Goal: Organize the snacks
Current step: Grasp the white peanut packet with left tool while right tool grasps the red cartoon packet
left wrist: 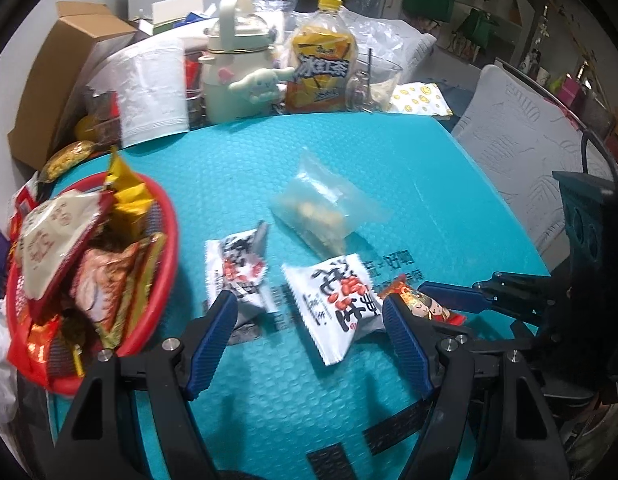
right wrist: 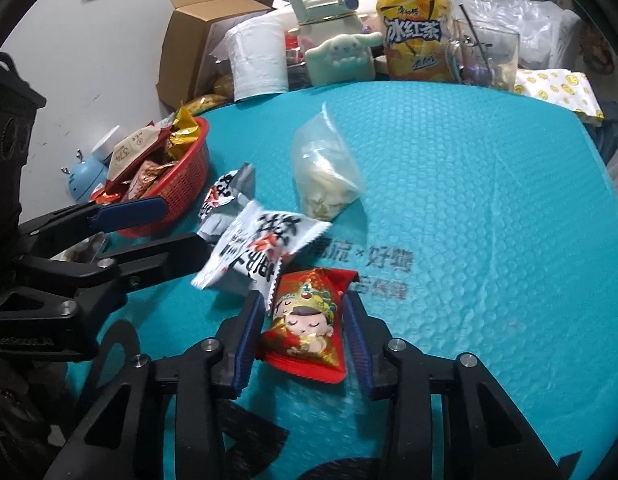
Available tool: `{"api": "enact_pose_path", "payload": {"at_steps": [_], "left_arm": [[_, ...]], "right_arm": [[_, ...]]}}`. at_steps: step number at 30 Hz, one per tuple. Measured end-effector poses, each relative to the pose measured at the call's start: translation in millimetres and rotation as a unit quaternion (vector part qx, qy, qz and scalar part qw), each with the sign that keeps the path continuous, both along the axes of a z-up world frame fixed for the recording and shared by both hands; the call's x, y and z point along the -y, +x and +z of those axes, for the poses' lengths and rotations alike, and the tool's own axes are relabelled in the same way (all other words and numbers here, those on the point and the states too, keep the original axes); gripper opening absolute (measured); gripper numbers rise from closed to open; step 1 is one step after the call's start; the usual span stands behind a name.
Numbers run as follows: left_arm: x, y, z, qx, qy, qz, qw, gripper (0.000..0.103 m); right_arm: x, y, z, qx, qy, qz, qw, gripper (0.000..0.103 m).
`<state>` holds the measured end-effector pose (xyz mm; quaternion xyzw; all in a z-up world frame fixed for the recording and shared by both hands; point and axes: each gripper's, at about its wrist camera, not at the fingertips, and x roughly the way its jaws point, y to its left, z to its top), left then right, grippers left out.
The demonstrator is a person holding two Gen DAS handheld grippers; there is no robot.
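On the teal mat, a red snack packet (right wrist: 307, 328) with a cartoon figure lies between the fingers of my right gripper (right wrist: 305, 320), which straddles it with small gaps on both sides. My left gripper (left wrist: 309, 308) is open around a white packet (left wrist: 337, 308) with black and red print, also in the right wrist view (right wrist: 255, 252). A second white packet (left wrist: 241, 272) lies by its left finger. A clear bag (left wrist: 323, 208) of pale snacks lies further back. A red basket (left wrist: 165, 280) full of snack packets stands at the left.
Along the mat's far edge stand a paper roll (left wrist: 153, 88), a cream kettle (left wrist: 237, 68) with a plush toy, an iced tea bottle (left wrist: 323, 64) and a glass (left wrist: 373, 84). A cardboard box (left wrist: 61, 80) is at the back left. A white chair (left wrist: 521, 140) is at the right.
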<state>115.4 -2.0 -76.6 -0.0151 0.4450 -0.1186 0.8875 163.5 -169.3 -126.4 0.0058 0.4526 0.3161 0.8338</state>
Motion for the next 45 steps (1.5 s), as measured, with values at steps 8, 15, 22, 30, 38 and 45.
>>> {"api": "enact_pose_path", "payload": {"at_steps": [8,15,22,30,38,45], "left_arm": [[17.6,10.6,-11.1,-0.027,-0.017,-0.015,0.9994,0.074],[33.4,16.7,-22.7,-0.055,-0.02,-0.018,0.9981,0.074],[37.6,28.6,-34.1,-0.08,-0.022,-0.007,0.9965,0.074],[49.0,23.8,-40.5,-0.066,0.014,-0.017,0.9976,0.054],[53.9,6.8,-37.7,-0.065,0.018,-0.04,0.9969,0.041],[64.6,-21.2,-35.7,-0.068,0.013,-0.064,0.9955,0.041]], "right_arm": [[20.2,0.9,-0.8,0.004,-0.004,-0.026,1.0,0.039],[36.2,-1.8,-7.5,-0.004,0.003,-0.038,0.999,0.039],[46.0,-3.5,-8.6,0.001,0.006,-0.049,0.999,0.039],[49.8,-5.2,-9.6,0.002,0.009,-0.051,0.999,0.039],[51.3,-14.7,-7.6,0.005,0.003,-0.057,0.998,0.039],[58.0,-37.0,-6.1,0.008,0.0,-0.061,0.998,0.038]]}}
